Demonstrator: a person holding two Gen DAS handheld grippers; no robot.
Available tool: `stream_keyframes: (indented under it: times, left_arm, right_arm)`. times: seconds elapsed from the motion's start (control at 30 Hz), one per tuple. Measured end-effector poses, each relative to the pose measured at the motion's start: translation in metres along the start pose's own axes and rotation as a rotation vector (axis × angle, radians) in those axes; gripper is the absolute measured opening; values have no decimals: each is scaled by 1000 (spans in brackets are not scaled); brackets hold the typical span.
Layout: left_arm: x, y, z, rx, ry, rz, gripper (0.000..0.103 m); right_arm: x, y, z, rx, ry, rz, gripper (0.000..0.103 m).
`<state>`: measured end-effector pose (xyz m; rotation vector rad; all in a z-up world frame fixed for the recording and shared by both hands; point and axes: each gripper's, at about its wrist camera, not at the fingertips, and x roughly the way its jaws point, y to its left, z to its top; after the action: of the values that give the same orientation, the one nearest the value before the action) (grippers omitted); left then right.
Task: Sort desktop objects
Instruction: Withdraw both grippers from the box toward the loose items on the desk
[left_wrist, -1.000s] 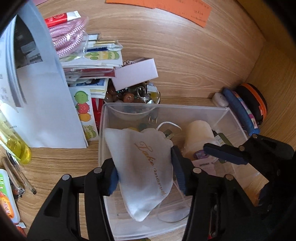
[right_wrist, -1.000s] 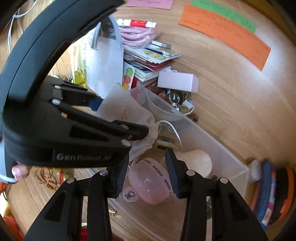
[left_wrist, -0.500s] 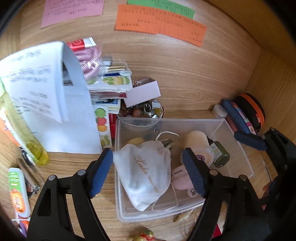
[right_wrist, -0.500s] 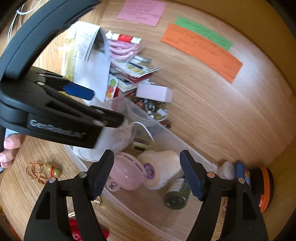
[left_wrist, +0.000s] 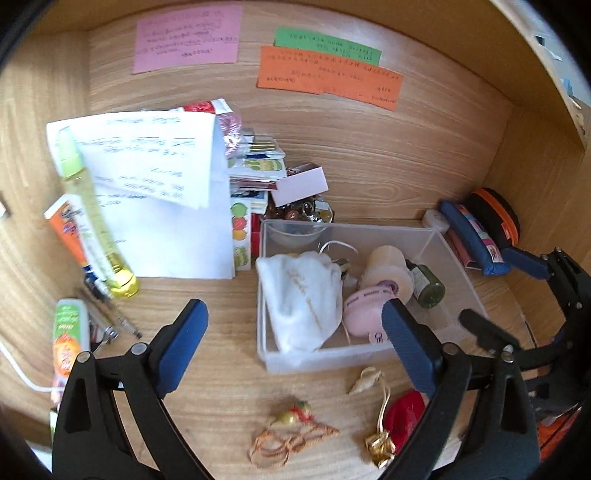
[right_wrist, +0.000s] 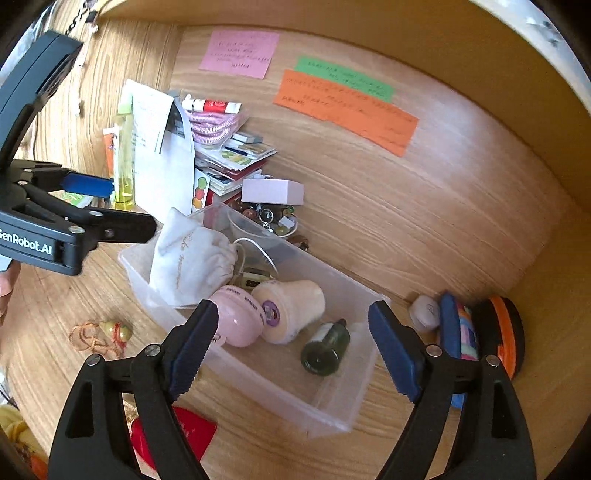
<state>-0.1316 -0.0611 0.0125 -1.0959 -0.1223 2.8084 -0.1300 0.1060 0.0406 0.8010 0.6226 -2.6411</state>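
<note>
A clear plastic bin (left_wrist: 332, 356) (right_wrist: 332, 410) on the wooden desk holds a white drawstring pouch (left_wrist: 303, 295) (right_wrist: 188, 262), a pink round case (left_wrist: 364, 312) (right_wrist: 236, 317), a cream cylinder (left_wrist: 386, 269) (right_wrist: 295, 306) and a small green bottle (left_wrist: 426, 286) (right_wrist: 327, 347). My left gripper (left_wrist: 295, 339) hangs above the bin's near-left corner, its jaws opening with nothing pressed between the pads. My right gripper (right_wrist: 291, 350) hovers over the bin's near side, jaws also opening and holding nothing. The left gripper (right_wrist: 88, 206) also shows at the left of the right wrist view.
A folded white paper (left_wrist: 155, 206), a yellow-green spray bottle (left_wrist: 88, 221), stacked cards and a pink box (left_wrist: 301, 184) crowd the back left. A charm on orange cord (left_wrist: 291, 432) and a red pouch (left_wrist: 404, 413) lie in front of the bin. Dark cases (left_wrist: 480, 229) sit at right.
Both grippers let go, the left of the white pouch and the right of the pink case, which now lie in the bin. Both opened wide and drew up and back.
</note>
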Motion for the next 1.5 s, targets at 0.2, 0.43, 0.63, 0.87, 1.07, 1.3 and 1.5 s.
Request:
stream_keyframes:
  times: [0.2,0.43,0.63,0.87,1.07,1.3,1.5]
  left_arm:
    - [-22,-3,-21,15,-13,32,96]
    - [-43,-8,-47,26,-24,48,99]
    - [-46,-18,-74,51,0,61,99]
    - [-39,-20,-102,59,43,82,99]
    - [-31,-16,-123,24,81,60,99]
    - [-22,-17,-138,25,114,58,99]
    - [-9,-10,-134,28,132,82,99]
  right_arm:
    - [-29,-3,-19,38,-23,-7,81]
    - [-60,-9,-47,106,-34,2,81]
    - [-75,-16,-79,182,-13,36,81]
    - [-74,-15,-132,263,60,72,80]
    - [-67,-1,-172,293,136,113,68]
    - [-60,13,-187,292,180,155,58]
    - [-55,20,-188,281,191,167,47]
